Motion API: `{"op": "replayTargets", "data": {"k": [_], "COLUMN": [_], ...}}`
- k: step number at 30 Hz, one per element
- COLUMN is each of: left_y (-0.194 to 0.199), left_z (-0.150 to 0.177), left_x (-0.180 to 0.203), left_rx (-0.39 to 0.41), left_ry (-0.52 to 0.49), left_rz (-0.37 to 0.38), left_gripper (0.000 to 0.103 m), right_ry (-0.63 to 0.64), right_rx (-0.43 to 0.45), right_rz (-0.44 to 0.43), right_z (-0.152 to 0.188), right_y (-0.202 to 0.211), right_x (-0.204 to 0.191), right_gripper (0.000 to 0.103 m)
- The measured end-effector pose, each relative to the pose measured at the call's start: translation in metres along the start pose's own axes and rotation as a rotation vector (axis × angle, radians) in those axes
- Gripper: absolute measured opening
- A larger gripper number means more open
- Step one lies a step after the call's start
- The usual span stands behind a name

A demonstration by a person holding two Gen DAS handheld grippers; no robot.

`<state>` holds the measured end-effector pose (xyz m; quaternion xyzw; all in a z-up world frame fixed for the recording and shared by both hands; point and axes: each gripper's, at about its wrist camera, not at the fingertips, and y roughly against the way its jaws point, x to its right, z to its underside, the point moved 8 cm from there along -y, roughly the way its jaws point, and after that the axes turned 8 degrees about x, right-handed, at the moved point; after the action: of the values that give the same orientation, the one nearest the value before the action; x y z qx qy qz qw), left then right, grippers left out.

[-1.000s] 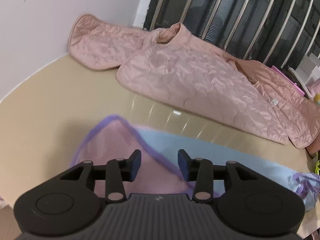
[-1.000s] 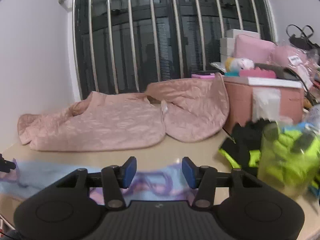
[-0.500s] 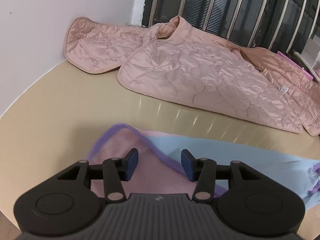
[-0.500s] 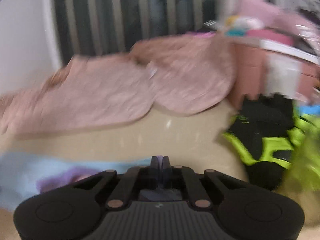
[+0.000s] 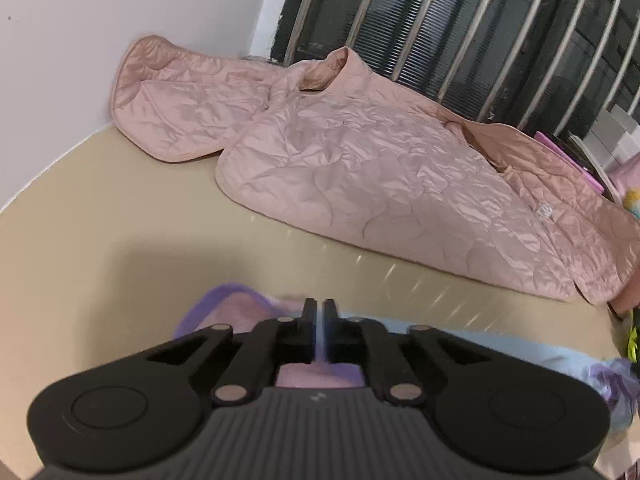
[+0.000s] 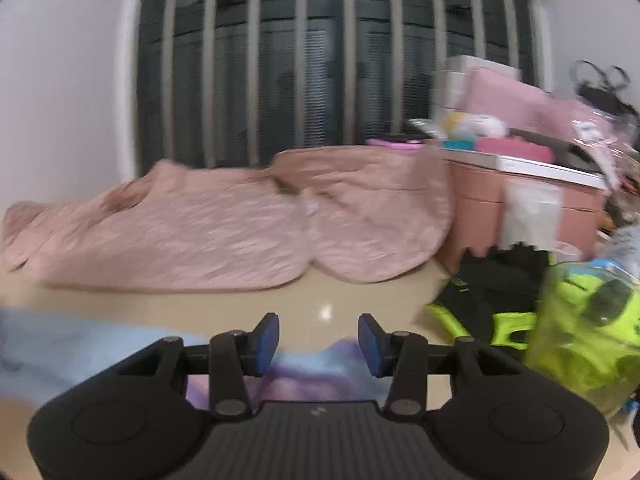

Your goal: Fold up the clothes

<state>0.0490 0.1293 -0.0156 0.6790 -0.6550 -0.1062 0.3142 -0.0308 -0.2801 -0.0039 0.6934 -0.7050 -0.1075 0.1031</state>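
Left hand-held gripper [image 5: 319,309]: low centre of the left wrist view; its two fingers are pressed together, and a thin strip of the cloth's purple hem shows in the slit between them, so it pinches the cloth at that edge.
Right hand-held gripper [image 6: 319,340]: low centre of the right wrist view; its jaws are opening, blue pads [image 6: 267,338] apart, with the cloth under the gap and not pressed by them.
Small cloth [image 5: 472,344]: light blue with a pink part and a purple hem, lying flat on the worktop along the lower part of both views, just under the grippers.
Pink quilted jacket [image 5: 360,160]: spread out across the middle of both views, behind the small cloth and apart from it.
Worktop [image 5: 100,240]: beige and glossy.
Right side of the right wrist view: a black and neon-green garment [image 6: 488,300] and a green transparent container [image 6: 584,320], both blurred.
Background: metal bars [image 6: 300,60] before a dark window.
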Motion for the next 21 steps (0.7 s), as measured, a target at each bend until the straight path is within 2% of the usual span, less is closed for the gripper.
{"op": "replayTargets", "data": {"k": [3, 5, 7, 8, 10, 11, 14, 16, 18, 21], "left_y": [0.0, 0.003, 0.01, 0.013, 0.02, 0.02, 0.016, 0.008, 0.001, -0.003], "left_z": [-0.006, -0.009, -0.007, -0.005, 0.001, 0.005, 0.012, 0.015, 0.017, 0.013], "left_x": [0.002, -0.002, -0.013, -0.015, -0.019, -0.017, -0.006, -0.005, -0.009, -0.012], "left_rx": [0.05, 0.1, 0.109, 0.106, 0.093, 0.076, 0.047, 0.024, 0.012, 0.046], "left_ry": [0.025, 0.048, 0.06, 0.073, 0.096, 0.09, 0.017, 0.019, 0.054, 0.067], "left_rz": [0.005, -0.033, -0.111, -0.113, -0.1, -0.088, -0.087, -0.093, -0.08, -0.075], "left_gripper": [0.0, 0.0, 0.007, 0.01, 0.04, 0.041, 0.038, 0.003, 0.001, 0.0], "right_ry": [0.029, 0.021, 0.014, 0.016, 0.027, 0.03, 0.023, 0.019, 0.022, 0.037], "right_rx": [-0.029, -0.046, -0.057, -0.059, -0.052, -0.051, -0.064, -0.071, -0.075, -0.079], "right_rz": [-0.022, -0.039, -0.051, -0.054, -0.051, -0.053, -0.06, -0.061, -0.064, -0.07], "right_z": [0.01, 0.015, 0.02, 0.021, 0.022, 0.022, 0.026, 0.028, 0.03, 0.032], "right_y": [-0.002, -0.002, -0.001, -0.002, 0.001, 0.002, 0.001, 0.0, 0.001, 0.002], "right_x": [-0.013, -0.016, -0.019, -0.019, -0.021, -0.021, -0.021, -0.022, -0.024, -0.026], "right_gripper": [0.042, 0.042, 0.042, 0.042, 0.042, 0.042, 0.042, 0.042, 0.042, 0.042]}}
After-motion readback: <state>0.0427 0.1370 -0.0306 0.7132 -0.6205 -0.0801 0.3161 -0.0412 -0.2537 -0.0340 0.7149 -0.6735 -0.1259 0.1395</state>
